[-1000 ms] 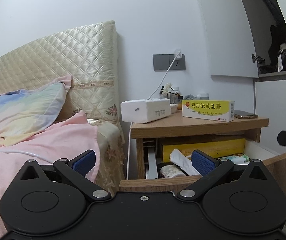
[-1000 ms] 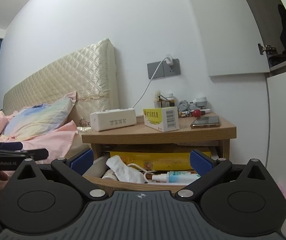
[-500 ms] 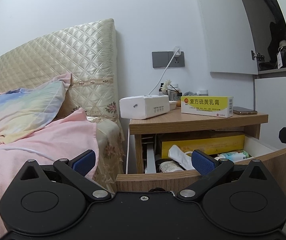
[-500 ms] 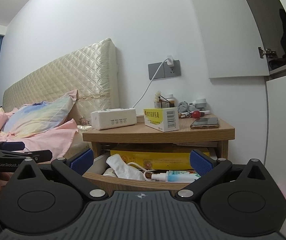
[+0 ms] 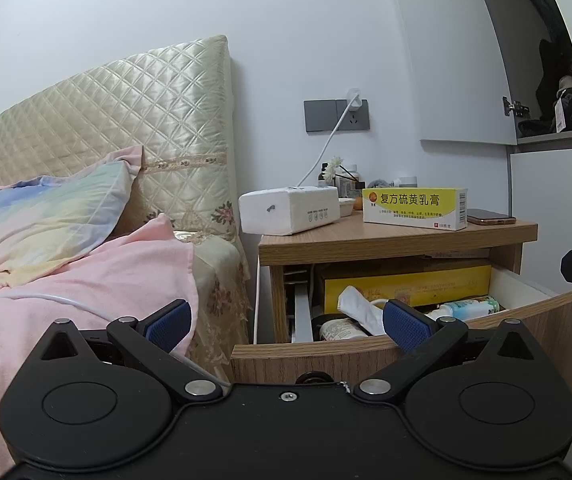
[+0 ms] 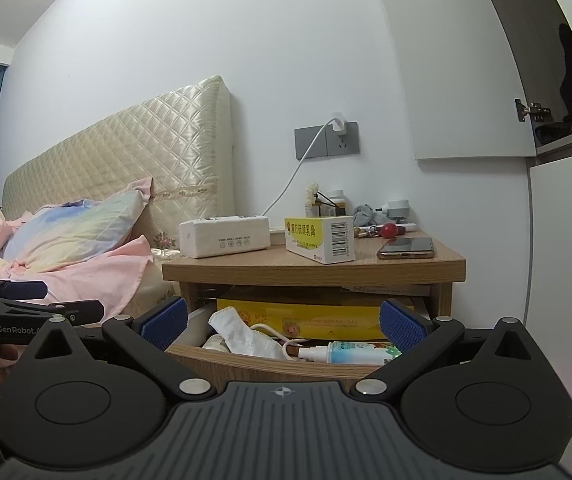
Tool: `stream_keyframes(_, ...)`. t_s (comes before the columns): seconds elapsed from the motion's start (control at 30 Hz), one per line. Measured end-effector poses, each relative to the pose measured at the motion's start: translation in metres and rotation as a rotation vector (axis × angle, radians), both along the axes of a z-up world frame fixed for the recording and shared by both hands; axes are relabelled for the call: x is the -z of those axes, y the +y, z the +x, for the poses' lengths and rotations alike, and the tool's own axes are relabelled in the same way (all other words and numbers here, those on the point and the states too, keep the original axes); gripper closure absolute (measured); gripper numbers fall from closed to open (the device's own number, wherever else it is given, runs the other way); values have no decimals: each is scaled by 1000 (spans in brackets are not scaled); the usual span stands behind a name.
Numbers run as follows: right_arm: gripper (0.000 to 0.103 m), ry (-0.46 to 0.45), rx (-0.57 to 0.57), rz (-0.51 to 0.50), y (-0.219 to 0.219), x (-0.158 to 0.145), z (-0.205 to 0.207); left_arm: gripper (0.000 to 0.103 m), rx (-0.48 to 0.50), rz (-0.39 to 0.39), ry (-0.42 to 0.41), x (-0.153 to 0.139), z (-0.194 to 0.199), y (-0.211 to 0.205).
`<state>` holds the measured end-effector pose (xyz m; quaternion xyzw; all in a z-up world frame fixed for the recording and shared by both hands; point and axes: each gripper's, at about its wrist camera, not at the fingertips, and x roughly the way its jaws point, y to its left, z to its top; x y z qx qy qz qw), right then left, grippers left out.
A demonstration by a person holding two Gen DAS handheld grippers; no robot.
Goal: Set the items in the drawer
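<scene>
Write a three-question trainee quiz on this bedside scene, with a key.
1. True or false: the drawer is pulled open.
2. Which lies on the nightstand top nearest its right edge? A tissue pack; B yellow medicine box; C phone
3. Fill in: both the left gripper and the right gripper hold ___.

Key: 1 true; 2 C; 3 nothing, jaws open.
</scene>
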<state>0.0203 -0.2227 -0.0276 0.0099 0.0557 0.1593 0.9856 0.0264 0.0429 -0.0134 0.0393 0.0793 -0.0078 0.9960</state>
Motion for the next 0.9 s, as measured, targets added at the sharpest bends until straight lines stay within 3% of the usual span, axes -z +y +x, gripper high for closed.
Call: stream_keyframes(0.9, 0, 9, 16, -3, -2, -1, -4, 1, -17, -2, -5, 1, -2, -1)
